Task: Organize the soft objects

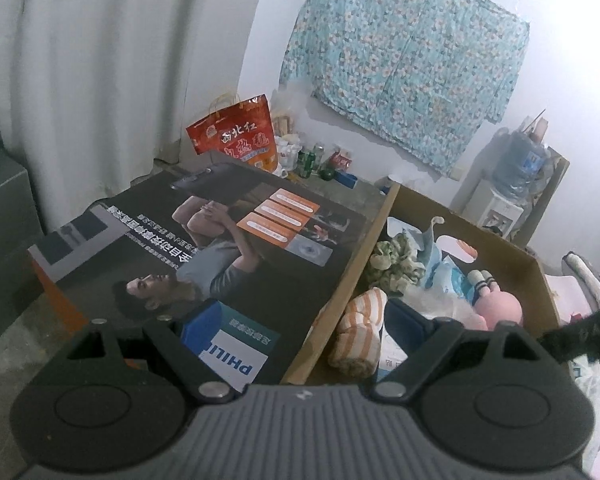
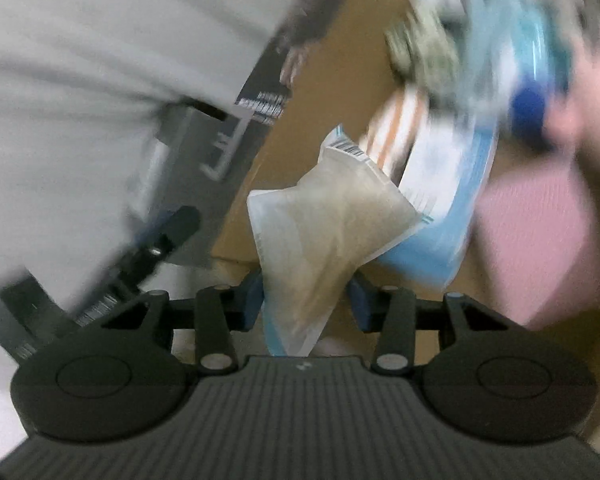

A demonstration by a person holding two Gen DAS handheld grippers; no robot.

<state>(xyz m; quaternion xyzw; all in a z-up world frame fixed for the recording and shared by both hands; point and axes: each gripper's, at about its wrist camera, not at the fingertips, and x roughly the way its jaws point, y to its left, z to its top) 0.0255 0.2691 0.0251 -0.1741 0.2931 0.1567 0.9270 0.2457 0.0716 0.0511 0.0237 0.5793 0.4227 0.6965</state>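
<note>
Clamping a clear plastic pouch [image 2: 328, 220] with a pale beige filling, the right gripper [image 2: 304, 300] sits at the lower middle of its own view, its blue pads pressed against the pouch's narrow lower end. The pouch fans upward to the frame's centre, a barcode label at its top edge. Behind it, blurred, lie a light-blue packet [image 2: 440, 216], an orange-and-white striped roll [image 2: 396, 120] and a greenish plush [image 2: 424, 52], all against the brown inside of a cardboard box [image 2: 332, 60]. A pink blur fills the right edge.

In the left wrist view, the left gripper [image 1: 282, 340] stands spread wide at the bottom of the frame with nothing between its fingers; the left finger hangs over the printed box flap [image 1: 228, 240], the right one over the box interior. Inside the cardboard box [image 1: 512, 248], at right centre, rest the striped roll [image 1: 360, 332], the green plush [image 1: 396, 264], a pink plush [image 1: 496, 308] and light-blue packets [image 1: 448, 272]. Farther up, a red shopping bag [image 1: 240, 136] stands by the white wall, and a floral cloth [image 1: 408, 60] hangs at upper right
</note>
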